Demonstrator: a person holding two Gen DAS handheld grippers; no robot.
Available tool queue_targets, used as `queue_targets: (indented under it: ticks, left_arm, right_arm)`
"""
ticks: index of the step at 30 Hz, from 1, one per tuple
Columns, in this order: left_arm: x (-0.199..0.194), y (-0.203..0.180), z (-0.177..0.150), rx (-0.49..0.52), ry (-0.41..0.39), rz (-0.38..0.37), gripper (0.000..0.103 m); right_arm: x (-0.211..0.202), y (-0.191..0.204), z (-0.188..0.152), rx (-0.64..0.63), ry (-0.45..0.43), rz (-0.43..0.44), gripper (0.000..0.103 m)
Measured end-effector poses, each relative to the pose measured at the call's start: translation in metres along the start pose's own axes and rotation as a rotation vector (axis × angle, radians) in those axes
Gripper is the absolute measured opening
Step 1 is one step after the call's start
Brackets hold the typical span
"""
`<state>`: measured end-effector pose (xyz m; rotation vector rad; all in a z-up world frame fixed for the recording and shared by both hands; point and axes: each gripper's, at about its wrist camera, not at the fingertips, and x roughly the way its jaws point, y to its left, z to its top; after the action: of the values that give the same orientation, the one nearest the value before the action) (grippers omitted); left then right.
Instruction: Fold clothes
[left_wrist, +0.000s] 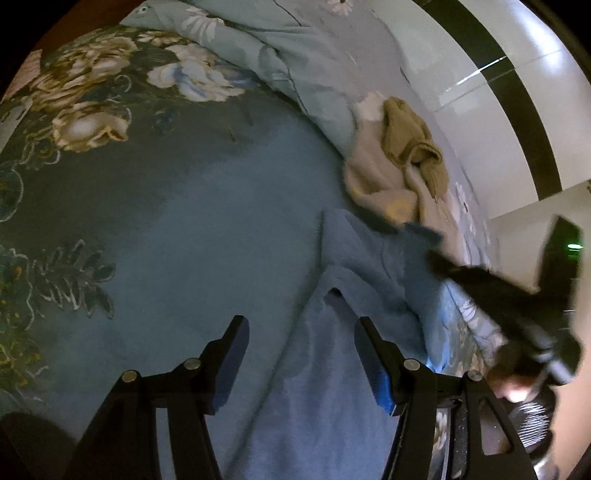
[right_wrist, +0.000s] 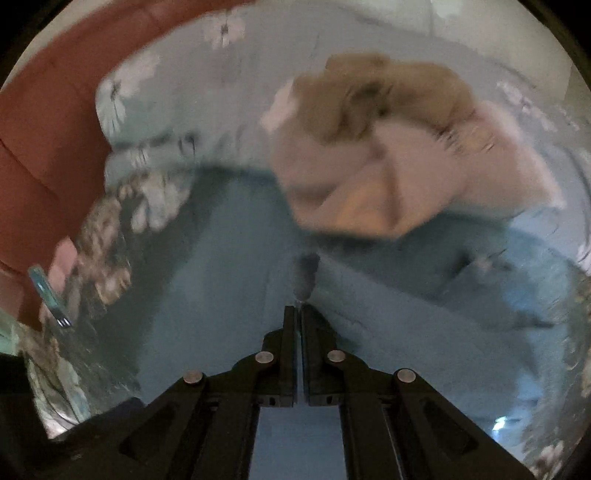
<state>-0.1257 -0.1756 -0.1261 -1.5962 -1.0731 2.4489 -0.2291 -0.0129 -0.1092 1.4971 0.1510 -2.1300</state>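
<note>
Because folding needs a broad flat surface, the largest item is the bed (left_wrist: 184, 229), its teal floral cover filling the left wrist view from 7 to 12 o'clock and serving as the worktable. Next in size, a pale flowered quilt (left_wrist: 295, 48) lies bunched at 12 to 1 o'clock, apparently pushed back to free the middle. Third, the blue garment (left_wrist: 332, 369), the piece in hand, is spread flat from 6 o'clock up toward 3 o'clock, with a small notch at its upper edge; it lies under both tools, presumably laid out for the first fold. Fourth, a heap of beige and olive clothes (left_wrist: 399, 162) sits at 2 o'clock, touching the blue garment's far edge and likely waiting its turn. Fifth, the left gripper (left_wrist: 301, 350) hangs over the garment with its jaws apart and nothing between the pads, seemingly poised to take an edge. Sixth, the right gripper (right_wrist: 298, 317), motion-blurred at 3 to 4 o'clock of the left view, has its fingers pressed together in its own view; whether a thin fold of cloth is pinched there cannot be told.
</note>
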Motion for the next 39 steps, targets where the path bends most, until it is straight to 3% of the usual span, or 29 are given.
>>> queue_targets:
  ticks: [8,14,17,18,21,27,32,36,37,39]
  left_arm:
    - [0.003,0.018,0.002,-0.050,0.009,0.016,0.064]
    - [0.011,0.016,0.000,-0.041,0.031,0.036,0.064]
    - [0.018,0.008,0.001,-0.019,0.045,0.041,0.064]
    - [0.020,0.005,0.001,-0.010,0.050,0.042,0.064]
    - [0.031,-0.008,0.005,0.010,0.065,0.033,0.064]
    - [0.057,-0.054,0.021,0.116,0.081,0.003,0.064]
    - [0.086,-0.088,0.034,0.271,0.124,0.013,0.064]
    - [0.105,-0.109,0.037,0.372,0.167,0.020,0.061]
    - [0.110,-0.110,0.037,0.384,0.181,0.021,0.058]
    - [0.118,-0.112,0.037,0.397,0.206,0.033,0.034]
  right_arm:
    - [0.033,0.014,-0.018,-0.023,0.082,0.011,0.002]
    - [0.020,0.007,-0.021,-0.004,0.080,0.144,0.010]
    - [-0.012,-0.020,-0.022,0.030,0.016,0.198,0.029]
    - [-0.024,-0.039,-0.023,0.054,-0.014,0.174,0.034]
    - [-0.054,-0.098,-0.031,0.141,-0.083,0.096,0.034]
    - [-0.081,-0.232,-0.084,0.497,-0.076,-0.069,0.034]
    - [-0.095,-0.275,-0.130,0.620,-0.072,-0.089,0.034]
    - [-0.095,-0.282,-0.153,0.641,-0.053,-0.081,0.034]
    - [-0.093,-0.282,-0.156,0.652,-0.052,-0.074,0.034]
    - [-0.092,-0.282,-0.160,0.674,-0.050,-0.061,0.034]
